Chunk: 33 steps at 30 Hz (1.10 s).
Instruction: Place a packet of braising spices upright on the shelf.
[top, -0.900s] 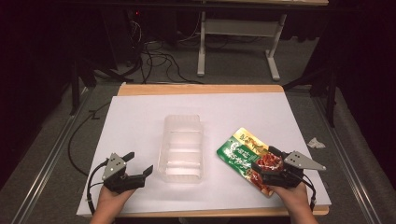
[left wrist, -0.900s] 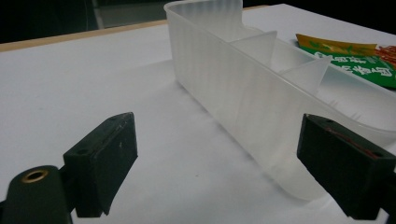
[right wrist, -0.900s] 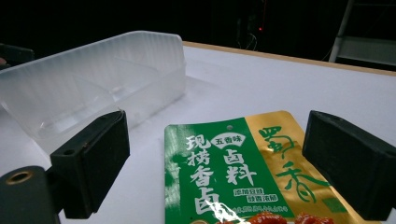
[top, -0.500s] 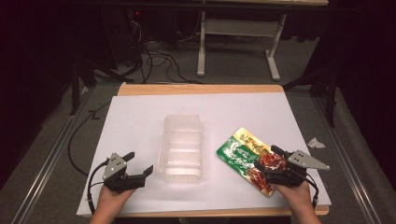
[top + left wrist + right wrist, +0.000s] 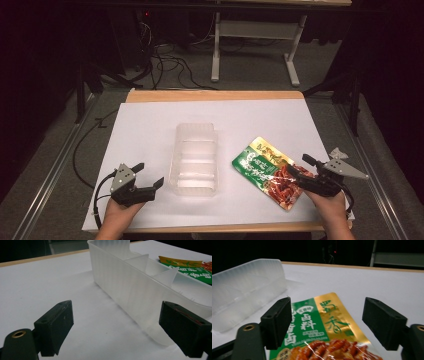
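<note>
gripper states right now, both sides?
Left gripper: open, holding nothing, beside the clear plastic tray.
Right gripper: open, jaws spread over the snack packet, not gripping it.

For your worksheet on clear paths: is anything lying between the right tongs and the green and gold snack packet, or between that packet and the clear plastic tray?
Nothing visible does. The right tongs stand open directly over the green and gold snack packet; bare white table cover separates it from the clear plastic divided tray.

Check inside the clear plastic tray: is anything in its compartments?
The clear plastic tray looks empty: thin dividers split it, and white table cover shows through. The snack pouch lies beside it, outside.
</note>
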### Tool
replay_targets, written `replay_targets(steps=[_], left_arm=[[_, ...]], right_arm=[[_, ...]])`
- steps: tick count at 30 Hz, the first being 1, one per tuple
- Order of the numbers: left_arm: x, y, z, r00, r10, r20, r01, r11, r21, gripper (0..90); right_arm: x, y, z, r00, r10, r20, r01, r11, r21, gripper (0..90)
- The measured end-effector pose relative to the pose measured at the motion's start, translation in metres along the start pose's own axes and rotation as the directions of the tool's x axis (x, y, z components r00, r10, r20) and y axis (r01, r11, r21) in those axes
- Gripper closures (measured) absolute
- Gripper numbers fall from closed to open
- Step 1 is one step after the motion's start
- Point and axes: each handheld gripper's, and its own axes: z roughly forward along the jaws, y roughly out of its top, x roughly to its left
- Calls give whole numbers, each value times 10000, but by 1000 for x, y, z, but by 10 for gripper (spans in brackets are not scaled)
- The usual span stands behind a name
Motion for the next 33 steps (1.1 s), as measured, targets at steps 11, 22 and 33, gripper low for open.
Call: replay_targets(steps=[11,22,33], left_arm=[[-1,-1,2,10000,57,42,-58,9999,101,132],[-2,-1,4,9998,136,119,-139,9996,230,133],[-2,-1,3,9999,121,95,-123,9997,206,135]], right_arm=[[-50,-15,-3,9880,1271,874,-1379,9819,1301,441],[-71,-32,5,9673,2222,1225,-2484,9280,2777,541],[-71,-33,6,9633,2378,1247,-2654,9137,3078,654]])
